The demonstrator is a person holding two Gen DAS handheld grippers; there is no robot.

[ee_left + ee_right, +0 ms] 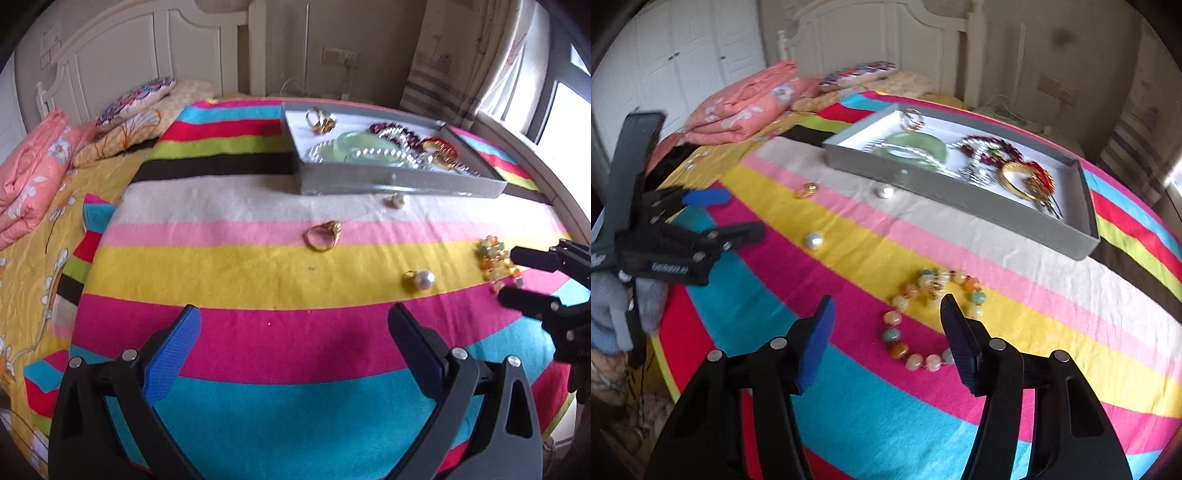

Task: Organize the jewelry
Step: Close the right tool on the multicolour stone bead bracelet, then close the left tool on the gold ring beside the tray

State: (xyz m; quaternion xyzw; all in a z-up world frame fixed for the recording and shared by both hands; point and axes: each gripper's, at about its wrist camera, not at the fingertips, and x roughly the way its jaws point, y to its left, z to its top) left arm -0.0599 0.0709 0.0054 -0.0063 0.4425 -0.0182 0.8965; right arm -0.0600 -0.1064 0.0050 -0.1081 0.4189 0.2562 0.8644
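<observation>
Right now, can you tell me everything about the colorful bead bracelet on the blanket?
The bead bracelet is a loose loop of round, glossy, stone-like beads in cream, orange, peach and teal. It lies flat on the striped blanket, across the yellow and magenta stripes, outside the gray tray. The open right hand-held gripper hovers around it, one finger overlapping its edge.

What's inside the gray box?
The gray tray holds a green bangle, dark red beads, a sparkly chain, a gold bangle and rings. Anything under the pile is hidden.
</observation>
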